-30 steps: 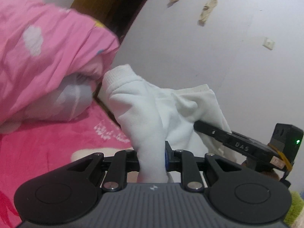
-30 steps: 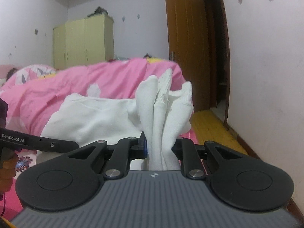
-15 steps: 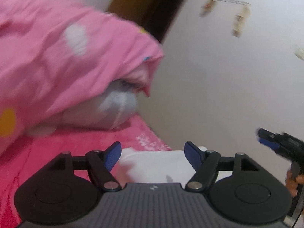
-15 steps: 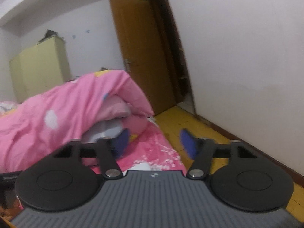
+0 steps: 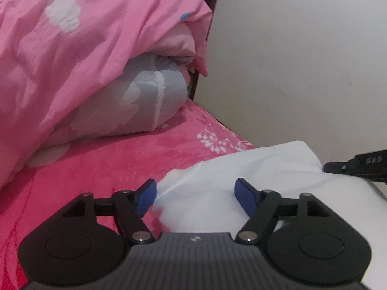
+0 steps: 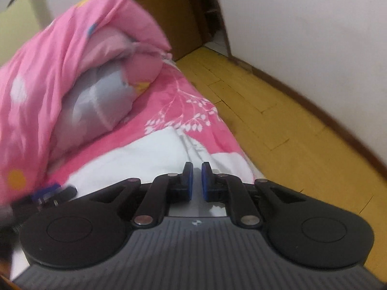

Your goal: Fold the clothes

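Observation:
A white garment (image 5: 241,169) lies flat on the pink bed sheet (image 5: 108,162), near the bed's right edge. My left gripper (image 5: 196,194) is open and empty just above its near left part. In the right wrist view the garment (image 6: 150,152) lies under my right gripper (image 6: 197,183), whose jaws stand almost closed with a narrow gap and nothing seen between them. The right gripper's tip (image 5: 358,165) shows at the right edge of the left wrist view. The left gripper's tip (image 6: 48,193) shows blurred at the left of the right wrist view.
A bunched pink quilt (image 5: 72,48) with a grey pillow (image 5: 145,101) under it fills the bed's far side. A white wall (image 5: 302,60) runs along the right. Yellow wood floor (image 6: 278,116) and a brown door (image 6: 169,12) lie beyond the bed edge.
Both grippers let go of the white garment, which dropped flat onto the bed. Both dipped down toward it. The right gripper's jaws opened, then came nearly together again.

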A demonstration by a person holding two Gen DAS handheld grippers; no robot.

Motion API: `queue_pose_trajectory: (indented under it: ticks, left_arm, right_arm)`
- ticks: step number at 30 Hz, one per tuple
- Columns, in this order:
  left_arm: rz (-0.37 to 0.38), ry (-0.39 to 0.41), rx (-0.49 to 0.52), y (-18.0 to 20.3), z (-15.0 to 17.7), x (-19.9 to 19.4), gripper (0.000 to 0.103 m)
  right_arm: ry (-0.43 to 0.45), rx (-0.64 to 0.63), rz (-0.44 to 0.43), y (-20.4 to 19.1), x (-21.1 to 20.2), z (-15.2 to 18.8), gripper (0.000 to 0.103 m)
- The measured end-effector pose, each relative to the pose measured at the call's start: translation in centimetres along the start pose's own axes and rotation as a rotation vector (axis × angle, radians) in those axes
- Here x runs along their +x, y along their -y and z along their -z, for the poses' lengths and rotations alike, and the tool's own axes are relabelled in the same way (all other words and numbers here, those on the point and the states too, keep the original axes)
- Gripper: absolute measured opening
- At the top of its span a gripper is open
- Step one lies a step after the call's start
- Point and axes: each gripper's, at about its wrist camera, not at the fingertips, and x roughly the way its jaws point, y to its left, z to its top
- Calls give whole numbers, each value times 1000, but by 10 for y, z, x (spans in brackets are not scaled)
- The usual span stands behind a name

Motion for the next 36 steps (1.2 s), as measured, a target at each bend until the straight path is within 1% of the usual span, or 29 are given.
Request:
queue_pose_trajectory:
  ticks: [1,5,6,8,9,11,13,14,15,16,17,19,20,21,23,24,26,28,29,30,32,35,36]
  left_arm:
    - [0,14,7,0,0,-6,78]
    - [-2,70,33,0,-1,-30,77]
    - [-2,84,39,0,-1,-36,76]
    - [-3,112,52,-1,-2,-48,76]
    - [14,116,82,4,1,-56,77]
    - [80,106,189,24,14,-74,77]
    - [147,97,296,44,26,-92,77]
    - [180,91,349,54,32,-101,77]
    - [182,85,390,63,39,-104,77]
    - [156,78,420,71,47,-102,77]
    - [143,71,423,76,52,-100,78]
    - [154,51,377,75,53,-94,79]
    - [159,39,364,76,52,-93,79]
    - [150,37,359,77,51,-93,80]
    - [139,35,361,78,51,-93,81]
    - [137,37,361,78,52,-94,81]
    - [140,48,349,76,54,-95,81]
    - [144,63,331,72,58,-95,82]
    - [147,70,326,72,60,-95,84]
    - [153,74,332,72,62,-95,85]
    - [164,82,354,77,65,-94,88]
    - [149,88,354,82,67,-91,93]
    - [154,90,343,81,67,-90,94]
  right_arm:
    - [33,39,-1,7,-9,0,11]
    - [163,194,-3,37,-46,-2,11]
    - [188,192,-3,42,-59,0,11]
    - [207,70,-6,42,-97,8,11]
    - [195,4,-14,40,-114,16,11]
    - [172,-126,-40,32,-143,33,11]
    - [154,-226,-70,20,-159,47,9]
    - [139,-267,-90,13,-162,55,9]
    - [124,-308,-110,7,-165,62,9]
    - [109,-343,-117,1,-164,68,9]
    - [75,-355,-101,0,-155,73,9]
    - [-27,-343,-51,3,-128,89,8]
    - [-36,-361,-20,4,-124,96,8]
    - [-36,-359,-10,5,-128,97,8]
    - [-43,-314,8,4,-143,86,8]
    - [-26,-318,17,-1,-148,80,8]
    - [33,-360,3,-14,-157,72,8]
    - [61,-370,-43,-24,-157,68,8]
    - [51,-379,-55,-26,-149,69,7]
    - [20,-403,-30,-27,-135,72,7]
    - [-48,-435,49,-28,-107,78,6]
    - [-57,-366,65,-27,-113,64,8]
    - [-25,-379,65,-33,-120,59,8]
